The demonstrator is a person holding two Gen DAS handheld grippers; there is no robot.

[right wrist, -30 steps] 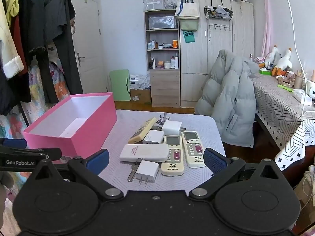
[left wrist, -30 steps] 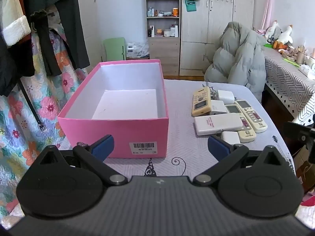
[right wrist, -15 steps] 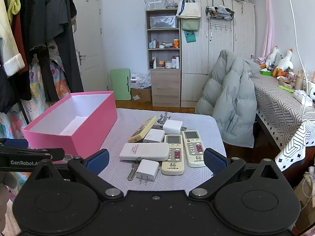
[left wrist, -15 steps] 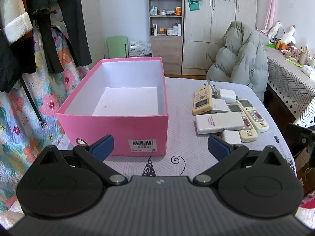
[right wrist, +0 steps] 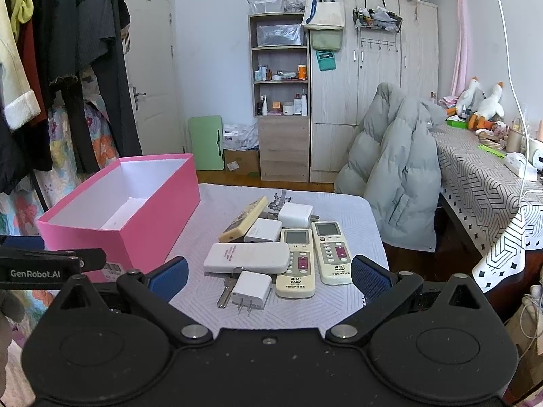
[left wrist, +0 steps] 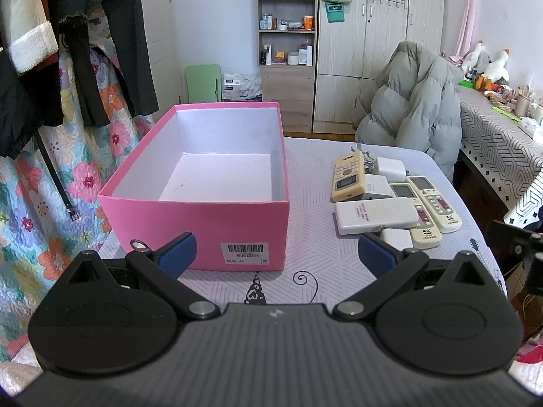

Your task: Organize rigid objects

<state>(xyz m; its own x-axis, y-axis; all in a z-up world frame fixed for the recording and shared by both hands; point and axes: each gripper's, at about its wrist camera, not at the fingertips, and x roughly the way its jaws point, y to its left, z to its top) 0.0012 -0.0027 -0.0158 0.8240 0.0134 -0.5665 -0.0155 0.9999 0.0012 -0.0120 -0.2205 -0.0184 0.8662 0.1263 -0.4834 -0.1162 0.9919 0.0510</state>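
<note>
Pink cardboard makes up the box (left wrist: 203, 224), which sits open-topped on the left part of the table (left wrist: 315, 261), white inside with nothing in it, a barcode label on its near end wall. Right of the box, apart from it, lies a cluster of small hard items. A yellowed remote (left wrist: 349, 176) lies farthest left in the cluster, one long edge propped up on a white adapter (right wrist: 263, 230), so it tilts. Behind these is another white charger (right wrist: 294, 214) with its prongs pointing right. A white remote (right wrist: 247, 257) lies crosswise, face down, its right end resting over the lower part of a cream remote (right wrist: 296, 264) with a screen and a magenta button. A second cream remote (right wrist: 334, 252) of the same kind lies just beside that one, on its right. Nearest the right wrist camera a white plug (right wrist: 251, 290) lies with its two prongs pointing toward the lens, and a silver key (right wrist: 225, 291) touches its left side, its bow partly under the white remote.

Left gripper (left wrist: 276, 254) hovers low before the box's near wall, its blue-padded fingers spread wide and holding nothing. Right gripper (right wrist: 269, 276) hovers in front of the cluster, fingers likewise spread wide and empty, the plug and key between them in view. A grey puffer jacket (right wrist: 390, 169) hangs over a chair behind the table
</note>
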